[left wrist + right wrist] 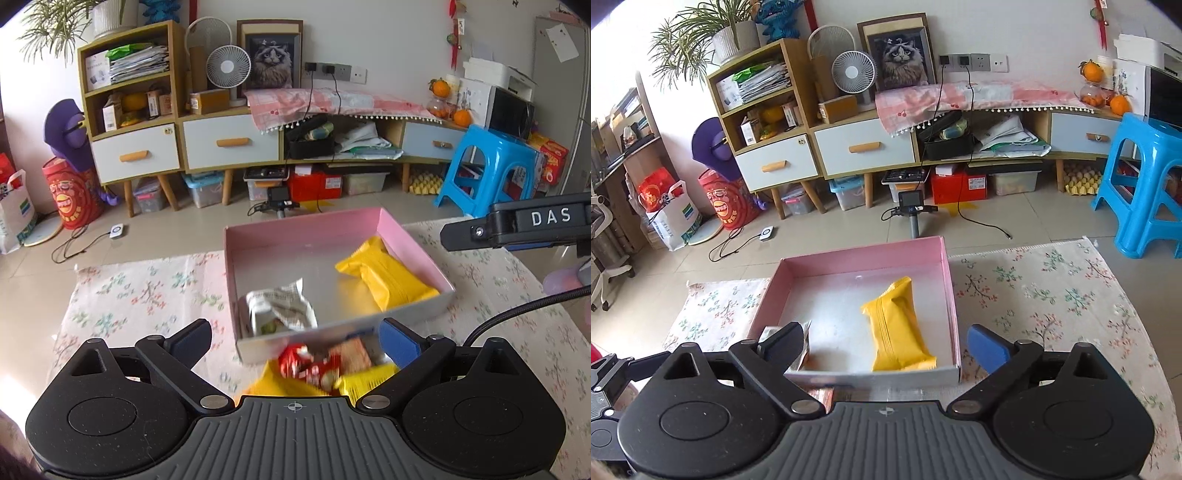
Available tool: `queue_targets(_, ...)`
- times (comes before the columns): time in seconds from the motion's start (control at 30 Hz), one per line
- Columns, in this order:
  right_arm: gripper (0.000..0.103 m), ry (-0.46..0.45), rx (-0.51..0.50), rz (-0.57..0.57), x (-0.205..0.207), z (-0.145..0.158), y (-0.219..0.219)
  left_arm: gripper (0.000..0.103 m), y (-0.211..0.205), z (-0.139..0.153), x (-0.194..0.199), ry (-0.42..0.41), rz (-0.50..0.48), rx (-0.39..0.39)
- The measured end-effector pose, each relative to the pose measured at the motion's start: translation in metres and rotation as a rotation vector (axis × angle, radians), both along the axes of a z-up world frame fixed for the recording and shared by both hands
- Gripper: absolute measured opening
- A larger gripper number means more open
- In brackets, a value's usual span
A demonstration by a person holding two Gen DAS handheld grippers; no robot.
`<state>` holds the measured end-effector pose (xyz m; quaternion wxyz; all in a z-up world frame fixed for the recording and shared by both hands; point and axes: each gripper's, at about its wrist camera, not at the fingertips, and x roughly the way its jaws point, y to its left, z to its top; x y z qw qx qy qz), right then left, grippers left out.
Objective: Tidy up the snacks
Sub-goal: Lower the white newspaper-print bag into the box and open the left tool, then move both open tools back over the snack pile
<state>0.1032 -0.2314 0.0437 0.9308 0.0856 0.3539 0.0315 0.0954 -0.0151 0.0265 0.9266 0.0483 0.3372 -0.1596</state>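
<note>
- Now both grippers, left [295, 341] and right [886, 345], gape open, holding nothing.
- Pink box [951, 291] holds yellow pack [895, 325] and white pouch [282, 308].
- Red snack [308, 365] lies just outside.

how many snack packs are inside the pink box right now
2: a yellow pack on the right side of the pink box, a white pack at its near left corner. Others may be hidden.

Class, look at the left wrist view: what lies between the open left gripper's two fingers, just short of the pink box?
In the left wrist view, a red snack packet on yellow packets lies between the left gripper fingers, before the pink box.
</note>
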Motion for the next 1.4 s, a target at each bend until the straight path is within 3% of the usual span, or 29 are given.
queue_targets(0.43,0.09,0.019,-0.01,0.017,-0.054,-0.012,0.006,0.099,0.015,-0.01,-0.055,0.063,-0.018,0.025)
queue_targets(0.6,0.092,0.018,0.004,0.035,-0.07,-0.027,0.007,0.1,0.026,-0.026,-0.073,0.027,-0.011,0.008)
queue_targets(0.83,0.092,-0.004,-0.011,0.058,-0.094,-0.049,0.009,0.1,0.049,-0.051,-0.088,0.07,-0.001,-0.023)
queue_targets(1.1,0.093,-0.053,-0.117,0.192,-0.124,-0.072,0.017,0.1,0.074,-0.07,-0.111,0.013,-0.017,-0.036)
queue_targets(1.4,0.093,-0.015,-0.154,0.375,-0.138,-0.089,0.032,0.1,0.069,-0.08,-0.114,-0.062,-0.157,-0.016)
